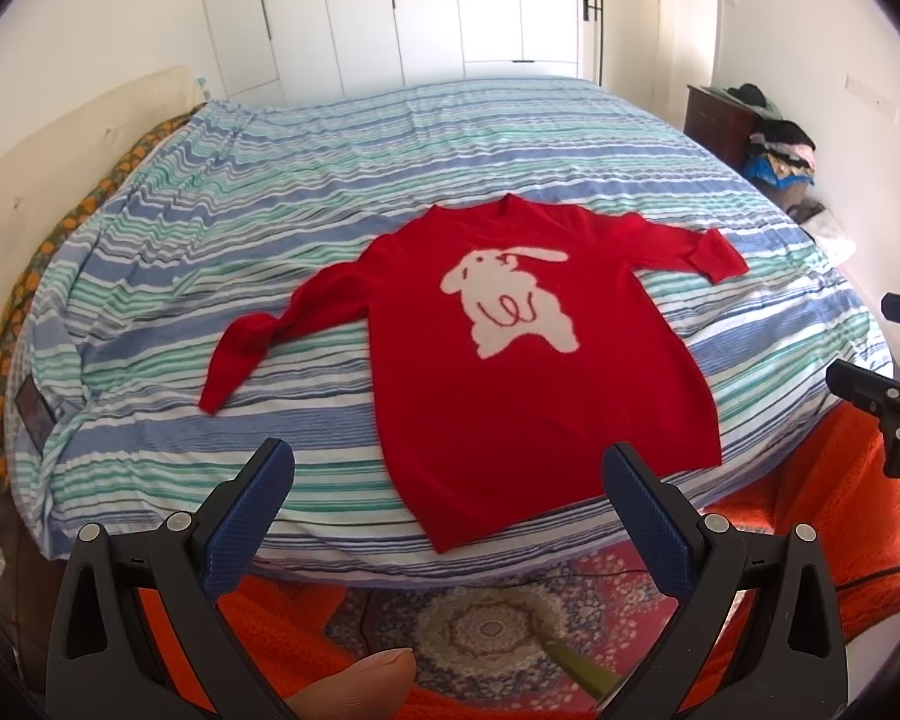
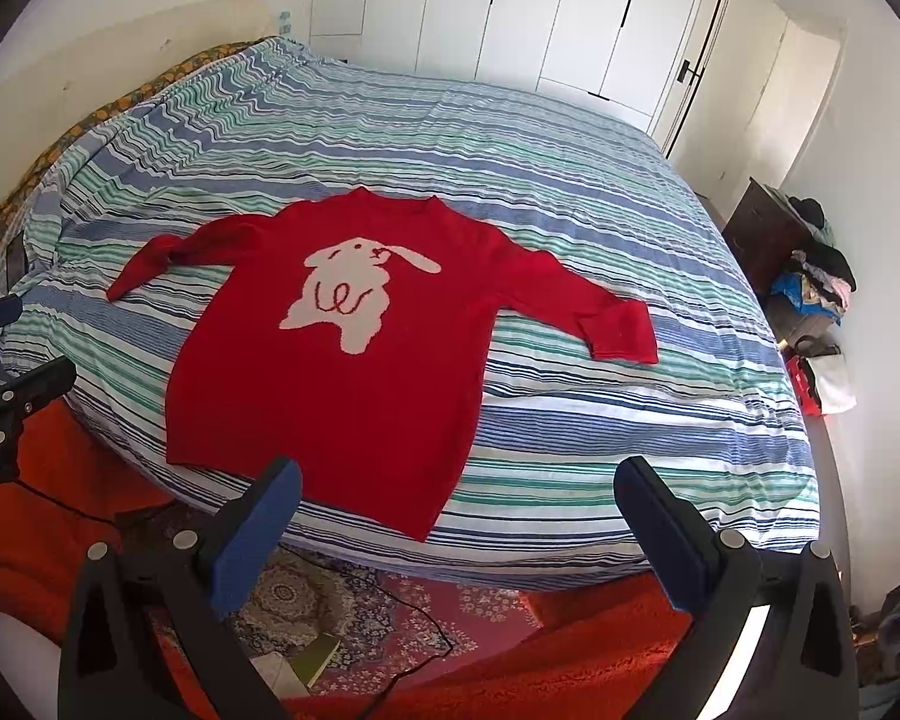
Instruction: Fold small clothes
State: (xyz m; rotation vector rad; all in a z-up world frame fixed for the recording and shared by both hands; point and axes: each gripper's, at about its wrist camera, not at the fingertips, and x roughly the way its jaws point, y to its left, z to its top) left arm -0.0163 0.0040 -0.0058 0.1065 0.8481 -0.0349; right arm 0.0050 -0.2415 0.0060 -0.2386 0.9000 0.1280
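Note:
A small red sweater [image 1: 528, 396] with a white rabbit on its front lies flat, face up, on the striped bed [image 1: 330, 204], hem towards me and both sleeves spread out. It also shows in the right wrist view [image 2: 330, 384]. My left gripper [image 1: 450, 468] is open and empty, held above the near bed edge just short of the hem. My right gripper [image 2: 459, 492] is open and empty, at the hem's right corner by the bed edge. The right gripper's side also shows in the left wrist view [image 1: 870, 384].
A blue, green and white striped cover lies over the bed [image 2: 600, 228]. An orange blanket [image 2: 570, 648] and patterned rug [image 1: 492, 618] lie on the floor below me. A dark nightstand with piled clothes [image 2: 810, 276] stands at the right. White wardrobes [image 1: 426, 6] stand behind.

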